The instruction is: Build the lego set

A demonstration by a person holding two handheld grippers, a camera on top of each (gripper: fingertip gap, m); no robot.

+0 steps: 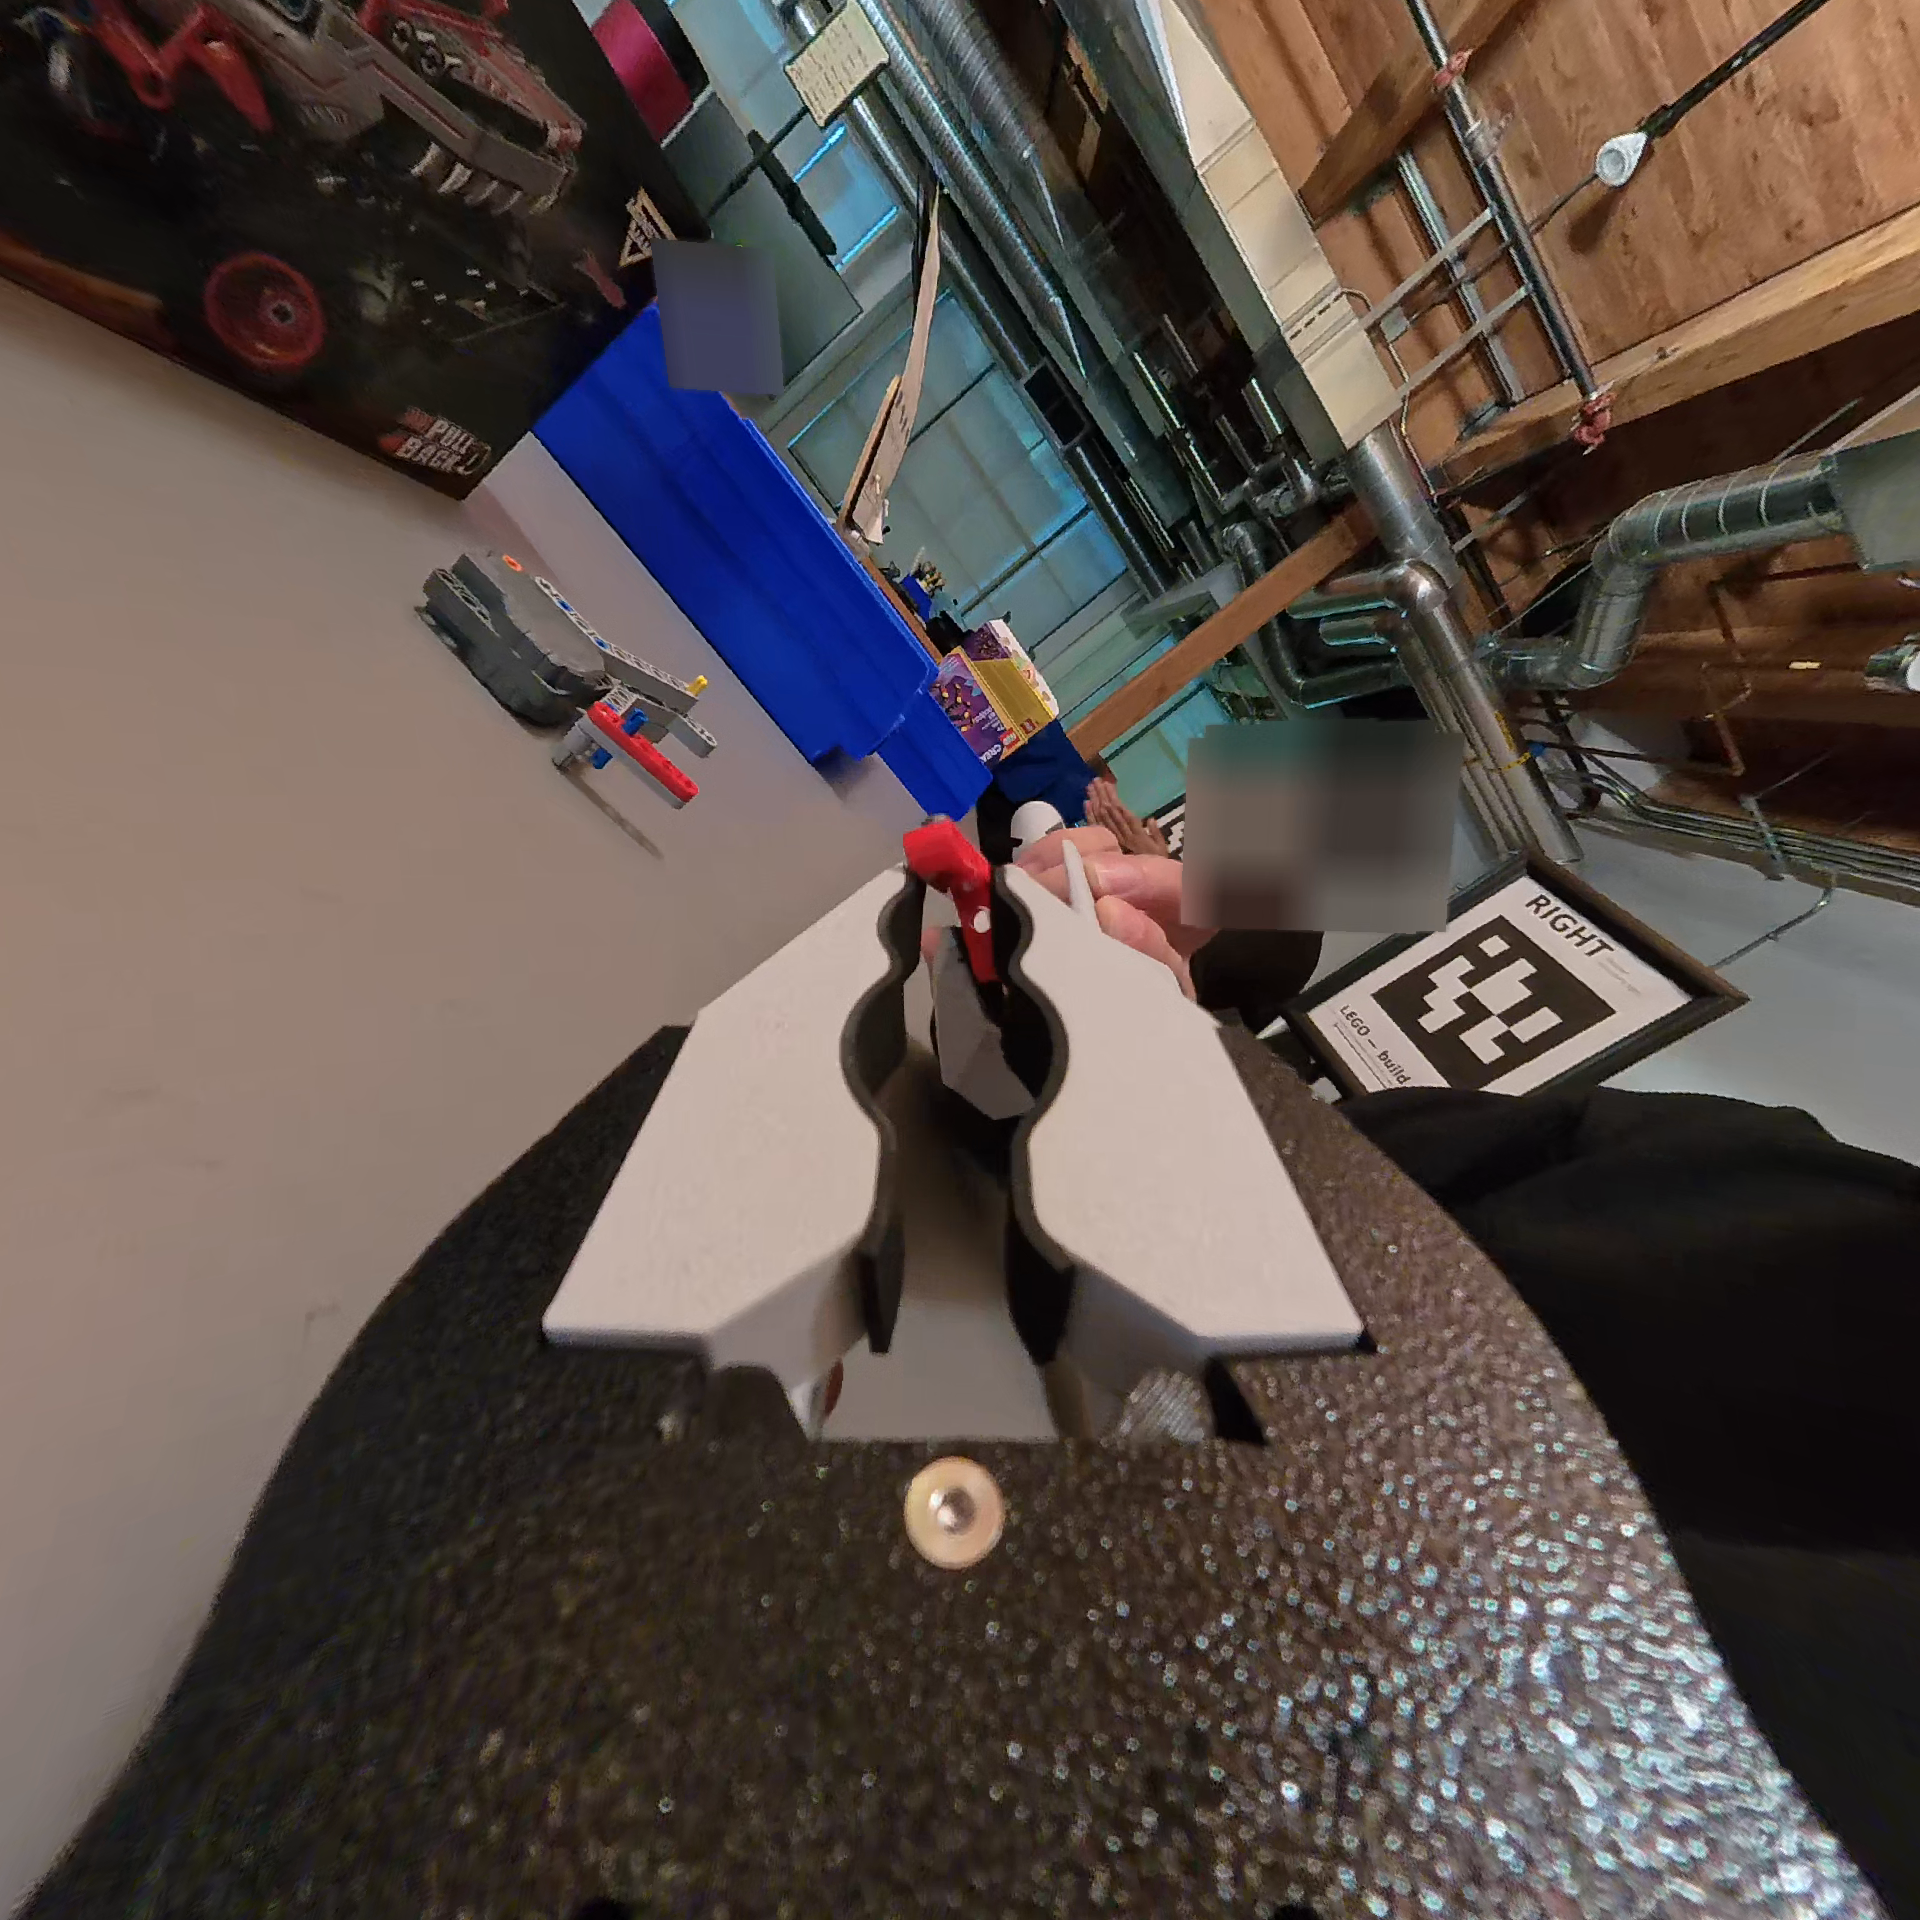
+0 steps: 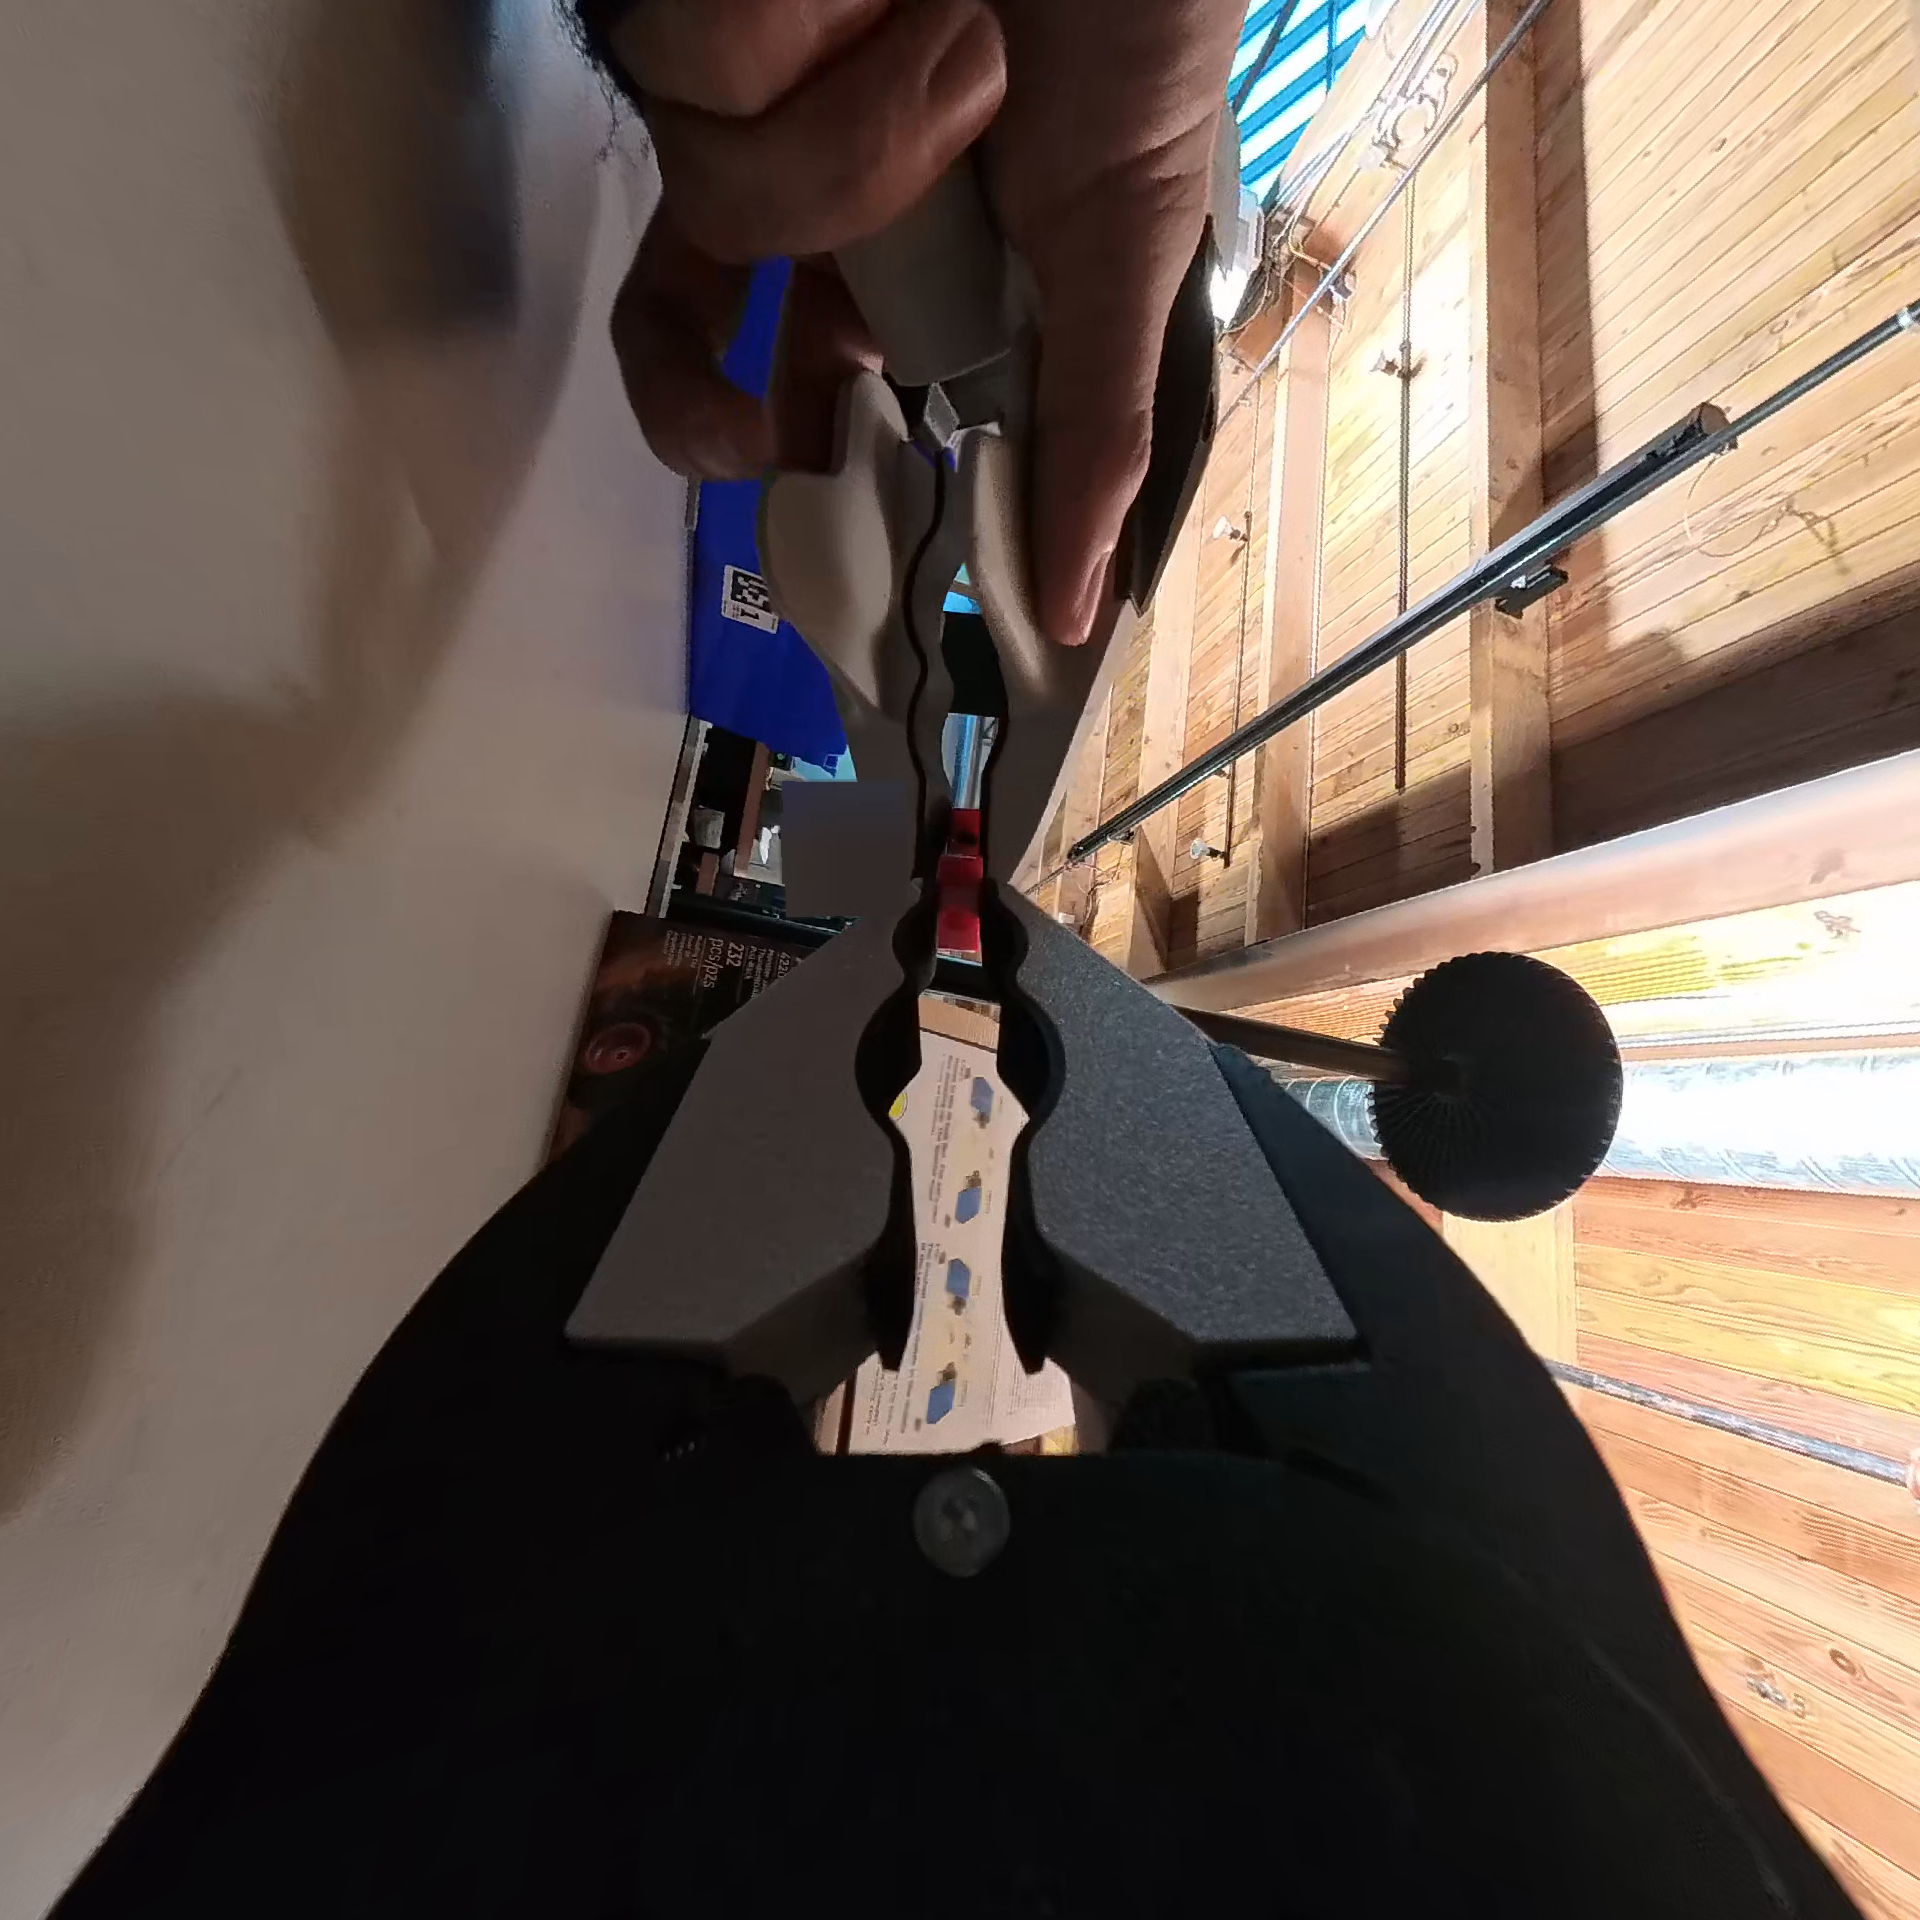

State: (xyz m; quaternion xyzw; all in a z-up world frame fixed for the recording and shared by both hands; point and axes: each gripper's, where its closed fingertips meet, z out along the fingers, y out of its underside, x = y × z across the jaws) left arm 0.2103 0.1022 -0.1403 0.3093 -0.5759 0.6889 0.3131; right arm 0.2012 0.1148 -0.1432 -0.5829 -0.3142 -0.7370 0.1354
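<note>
A small red lego piece (image 1: 948, 868) sits between the tips of my left gripper (image 1: 954, 899), which is shut on it above the table. My right gripper (image 2: 956, 909) meets it tip to tip and is shut on the same red piece (image 2: 958, 920). In the right wrist view the left gripper (image 2: 951, 821) points toward the camera, with a hand (image 2: 1091, 312) around it. In the left wrist view a grey finger of the right gripper (image 1: 977, 1049) shows through the gap. A partly built grey, red and blue lego assembly (image 1: 561, 655) lies on the white table (image 1: 208, 831).
The lego box (image 1: 291, 208) stands at the table's far left. A blue bin (image 1: 748, 582) sits behind the assembly. A framed marker sign (image 1: 1496, 987) is at the right. An instruction sheet (image 2: 956, 1247) shows between the right gripper's fingers. The tips of both grippers are at nearly the same place.
</note>
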